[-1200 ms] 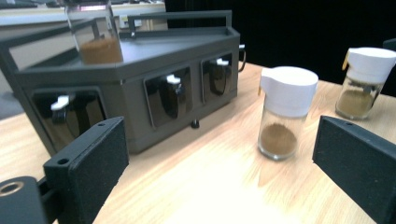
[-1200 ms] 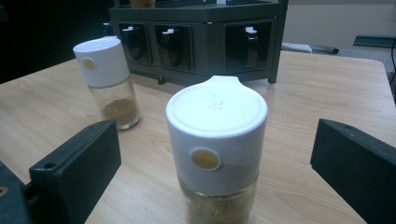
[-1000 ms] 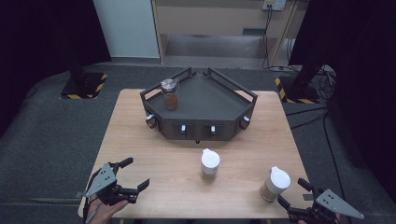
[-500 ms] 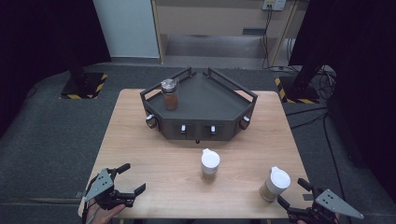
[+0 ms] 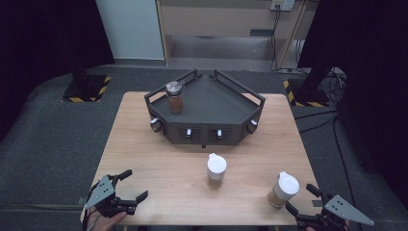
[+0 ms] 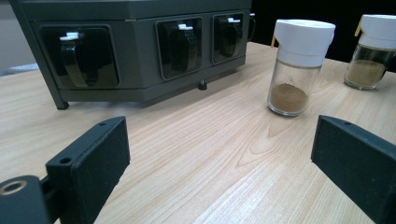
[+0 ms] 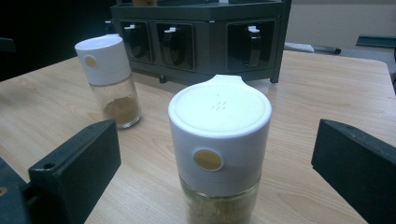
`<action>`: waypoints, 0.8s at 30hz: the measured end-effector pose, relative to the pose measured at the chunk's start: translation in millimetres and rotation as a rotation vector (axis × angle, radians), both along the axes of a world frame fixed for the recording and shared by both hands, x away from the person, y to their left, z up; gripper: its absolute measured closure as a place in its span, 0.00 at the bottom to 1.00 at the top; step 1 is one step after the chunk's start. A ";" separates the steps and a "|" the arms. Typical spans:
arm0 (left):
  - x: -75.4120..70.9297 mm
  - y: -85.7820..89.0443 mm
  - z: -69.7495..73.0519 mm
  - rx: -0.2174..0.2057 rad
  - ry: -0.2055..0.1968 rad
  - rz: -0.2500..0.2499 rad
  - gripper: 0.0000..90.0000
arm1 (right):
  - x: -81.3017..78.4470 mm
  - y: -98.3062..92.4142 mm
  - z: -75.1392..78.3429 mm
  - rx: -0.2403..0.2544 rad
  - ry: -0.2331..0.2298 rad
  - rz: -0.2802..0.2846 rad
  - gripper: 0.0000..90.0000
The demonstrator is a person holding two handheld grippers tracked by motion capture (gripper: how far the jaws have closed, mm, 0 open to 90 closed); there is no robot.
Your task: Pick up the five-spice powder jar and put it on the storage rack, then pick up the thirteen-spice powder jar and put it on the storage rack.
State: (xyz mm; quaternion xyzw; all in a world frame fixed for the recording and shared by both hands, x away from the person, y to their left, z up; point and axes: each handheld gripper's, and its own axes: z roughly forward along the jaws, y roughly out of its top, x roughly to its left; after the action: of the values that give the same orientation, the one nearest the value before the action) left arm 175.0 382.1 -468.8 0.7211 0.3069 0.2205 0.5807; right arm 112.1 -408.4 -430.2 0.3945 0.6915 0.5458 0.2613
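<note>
A dark grey corner rack (image 5: 226, 98) stands at the back of the wooden table, with a brown-filled, metal-lidded jar (image 5: 174, 96) on its left side. Two white-capped spice jars stand in front of it, one mid-table (image 5: 216, 169) and one near the right front (image 5: 283, 189). My right gripper (image 5: 300, 198) is open just behind the right jar (image 7: 219, 135), its jaws wide on either side and not touching it. My left gripper (image 5: 134, 184) is open and holds nothing at the front left corner. It faces the rack (image 6: 140, 46) and the middle jar (image 6: 299, 65).
The rack's front face has several small dark recesses with white-tipped knobs (image 6: 180, 44). Bare wood lies between the left gripper and the jars. The table's front edge (image 5: 202, 224) is right by both grippers. Grey floor surrounds the table.
The left gripper has drawn back slightly toward the front left edge. The right gripper and all jars stay where they were.
</note>
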 end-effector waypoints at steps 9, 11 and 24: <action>-0.1 1.8 -1.8 -0.012 0.006 0.007 0.03 | -0.5 -0.5 0.0 0.001 -0.003 0.001 0.01; -0.1 1.6 -1.8 -0.011 0.003 0.007 0.03 | -1.3 -0.6 -0.2 0.002 -0.009 -0.001 0.01; 0.5 2.2 -1.6 -0.007 0.009 0.001 0.03 | -3.8 0.0 2.1 0.004 -0.013 -0.017 0.01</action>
State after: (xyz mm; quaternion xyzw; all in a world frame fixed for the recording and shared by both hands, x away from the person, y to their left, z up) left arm 175.4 384.3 -470.4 0.7199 0.3106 0.2164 0.5817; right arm 108.4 -408.5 -428.1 0.3976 0.6852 0.5475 0.2696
